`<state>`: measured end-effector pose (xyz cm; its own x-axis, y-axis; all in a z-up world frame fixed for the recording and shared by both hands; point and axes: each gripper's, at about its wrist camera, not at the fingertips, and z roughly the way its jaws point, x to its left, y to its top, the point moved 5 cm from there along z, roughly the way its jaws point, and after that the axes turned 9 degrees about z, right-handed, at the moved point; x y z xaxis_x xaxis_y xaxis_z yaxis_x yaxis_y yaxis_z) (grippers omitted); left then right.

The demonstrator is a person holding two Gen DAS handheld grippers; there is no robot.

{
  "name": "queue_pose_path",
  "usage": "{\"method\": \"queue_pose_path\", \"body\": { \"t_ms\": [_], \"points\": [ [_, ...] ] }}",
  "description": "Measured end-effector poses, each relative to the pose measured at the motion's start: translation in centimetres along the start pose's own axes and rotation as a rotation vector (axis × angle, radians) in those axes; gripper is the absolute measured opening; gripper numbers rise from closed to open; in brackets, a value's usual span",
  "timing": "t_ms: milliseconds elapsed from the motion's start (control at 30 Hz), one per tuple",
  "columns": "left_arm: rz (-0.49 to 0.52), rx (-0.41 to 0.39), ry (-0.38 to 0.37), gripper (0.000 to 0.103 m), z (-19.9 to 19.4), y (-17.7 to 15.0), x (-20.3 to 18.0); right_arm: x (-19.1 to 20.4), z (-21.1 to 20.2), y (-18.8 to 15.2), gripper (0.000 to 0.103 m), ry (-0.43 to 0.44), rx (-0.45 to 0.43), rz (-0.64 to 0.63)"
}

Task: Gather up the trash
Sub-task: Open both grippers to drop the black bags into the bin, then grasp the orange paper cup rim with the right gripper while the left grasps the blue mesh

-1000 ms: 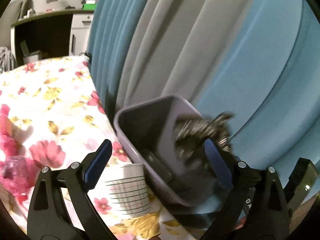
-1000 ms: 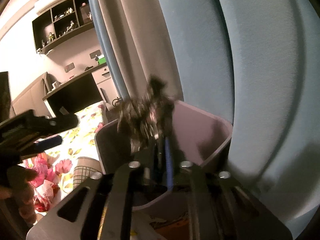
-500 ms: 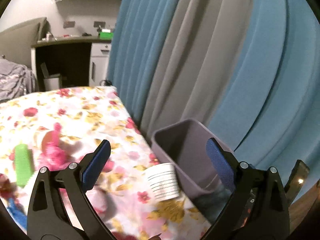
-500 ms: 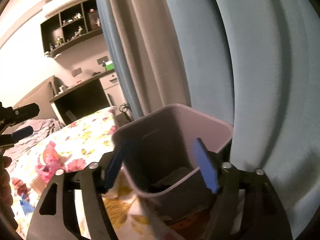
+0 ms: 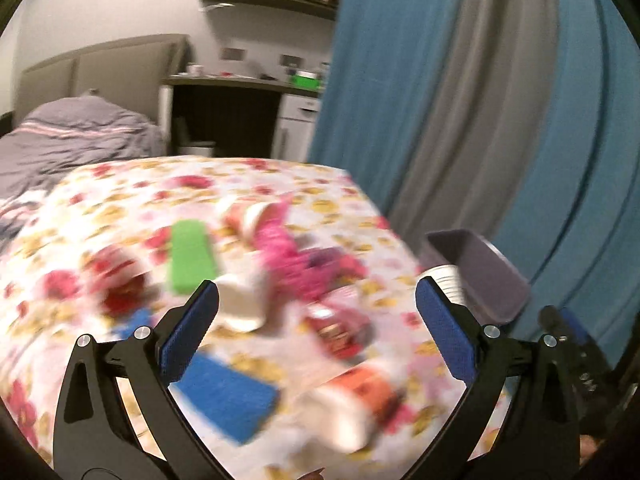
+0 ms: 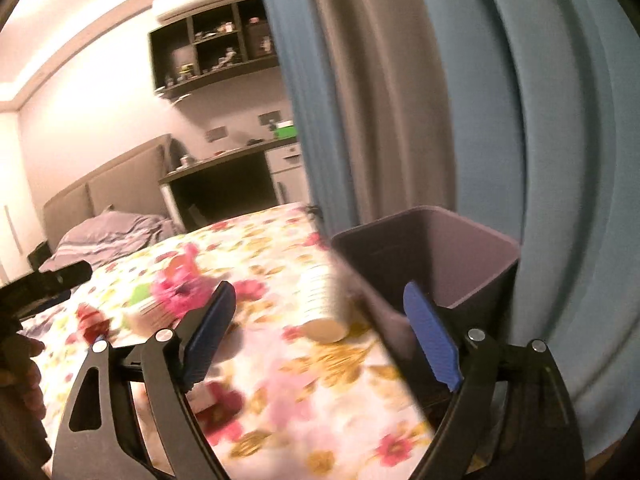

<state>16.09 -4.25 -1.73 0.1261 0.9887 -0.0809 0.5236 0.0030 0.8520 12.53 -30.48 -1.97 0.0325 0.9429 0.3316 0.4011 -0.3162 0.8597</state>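
My left gripper (image 5: 318,328) is open and empty above the floral bedspread (image 5: 120,200). Blurred trash lies under it: a green block (image 5: 190,256), a pink wrapper (image 5: 288,256), a white cup (image 5: 240,300), a red packet (image 5: 336,328), a blue block (image 5: 228,400) and an orange-and-white carton (image 5: 352,404). The purple bin (image 5: 480,268) stands at the bed's right edge with a striped paper cup (image 5: 448,280) against it. My right gripper (image 6: 316,332) is open and empty beside the bin (image 6: 440,256), above the striped cup (image 6: 320,304).
Blue and grey curtains (image 5: 480,100) hang behind the bin. A grey duvet (image 5: 68,140), a headboard and a desk (image 5: 240,80) lie at the far end. The left gripper's handle and hand (image 6: 24,312) show at the right wrist view's left edge.
The right gripper opened and dropped a dark crumpled piece into the bin. Both grippers have since swung left, away from the bin towards the trash on the bed.
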Motion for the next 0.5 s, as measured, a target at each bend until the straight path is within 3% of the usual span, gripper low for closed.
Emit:
{"method": "queue_pose_path", "body": {
  "t_ms": [267, 500],
  "points": [
    [-0.099, 0.007, 0.204, 0.097, -4.0, -5.3, 7.3, 6.4, -0.1, -6.2, 0.083, 0.1, 0.112, -0.132],
    [-0.166, 0.006, 0.284, 0.097, -5.8, -8.0, 11.1, 10.3, -0.3, -9.8, 0.083, 0.124, 0.148, -0.243]
  ]
}}
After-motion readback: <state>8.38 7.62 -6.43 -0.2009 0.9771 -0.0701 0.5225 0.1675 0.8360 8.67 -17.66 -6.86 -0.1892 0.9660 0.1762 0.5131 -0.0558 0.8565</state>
